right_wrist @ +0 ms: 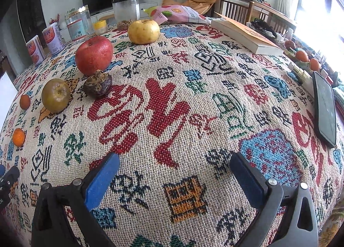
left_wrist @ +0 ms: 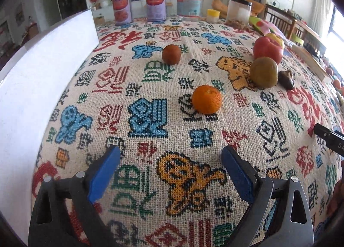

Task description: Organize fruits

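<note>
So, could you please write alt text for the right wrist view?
An open right gripper hovers empty over a patterned tablecloth. To the left lie a red apple, a yellow apple, a green fruit and a dark brown fruit; a phone and a book lie right.

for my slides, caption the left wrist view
Open left tongs hover over patterned cloth, facing an orange.

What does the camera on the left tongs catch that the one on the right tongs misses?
Only the left view shows the large white flat panel at the table's left side. Only the right view shows the round yellow apple, the thick white paperback book and the black smartphone. Both share the bright orange tangerine, the red apple and the patterned woven tablecloth.
</note>
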Tool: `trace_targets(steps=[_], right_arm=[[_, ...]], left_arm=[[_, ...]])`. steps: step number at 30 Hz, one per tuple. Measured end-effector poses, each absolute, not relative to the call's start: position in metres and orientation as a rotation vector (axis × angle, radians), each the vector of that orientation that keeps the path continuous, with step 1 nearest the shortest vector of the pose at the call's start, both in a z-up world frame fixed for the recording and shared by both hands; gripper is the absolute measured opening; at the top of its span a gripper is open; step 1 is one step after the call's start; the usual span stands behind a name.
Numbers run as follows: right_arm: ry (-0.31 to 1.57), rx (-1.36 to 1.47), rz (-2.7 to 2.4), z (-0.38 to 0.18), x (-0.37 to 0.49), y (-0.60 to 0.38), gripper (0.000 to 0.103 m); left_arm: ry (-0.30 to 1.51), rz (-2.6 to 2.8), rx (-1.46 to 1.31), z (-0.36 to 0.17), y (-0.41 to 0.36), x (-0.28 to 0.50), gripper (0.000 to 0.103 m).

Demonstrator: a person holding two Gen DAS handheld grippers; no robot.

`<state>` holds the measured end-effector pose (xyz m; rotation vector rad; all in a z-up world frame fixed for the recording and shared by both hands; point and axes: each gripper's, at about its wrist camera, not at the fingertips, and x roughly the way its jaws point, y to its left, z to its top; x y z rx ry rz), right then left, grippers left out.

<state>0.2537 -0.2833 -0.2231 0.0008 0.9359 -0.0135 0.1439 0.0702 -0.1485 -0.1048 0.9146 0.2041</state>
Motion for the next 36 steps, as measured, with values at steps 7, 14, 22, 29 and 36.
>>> trace_targets(steps=[7,14,22,29,36], right_arm=[[0.936,-0.001,-0.016,-0.2240,0.2521,-0.2802,0.103],[0.936,0.000,-0.015,-0.2238,0.2522,-0.2804,0.103],[0.936,0.000,-0.015,-0.2238,0.2523,-0.2805,0.103],[0.936,0.000,-0.015,-0.2238,0.2522,-0.2805,0.103],[0.936,0.000,-0.015,-0.2238,0.2522,-0.2803,0.103]], left_arm=[[0.929,0.208,-0.108,-0.1530,0.0696,0.1514,0.102],[0.929,0.208,-0.108,-0.1530,0.0698,0.1512,0.102],[0.929,0.207,-0.108,-0.1532,0.0699,0.1512,0.102],[0.929,0.207,-0.108,-0.1533,0.0699,0.1512,0.102],[0.929,0.207,-0.108,-0.1533,0.0698,0.1512,0.102]])
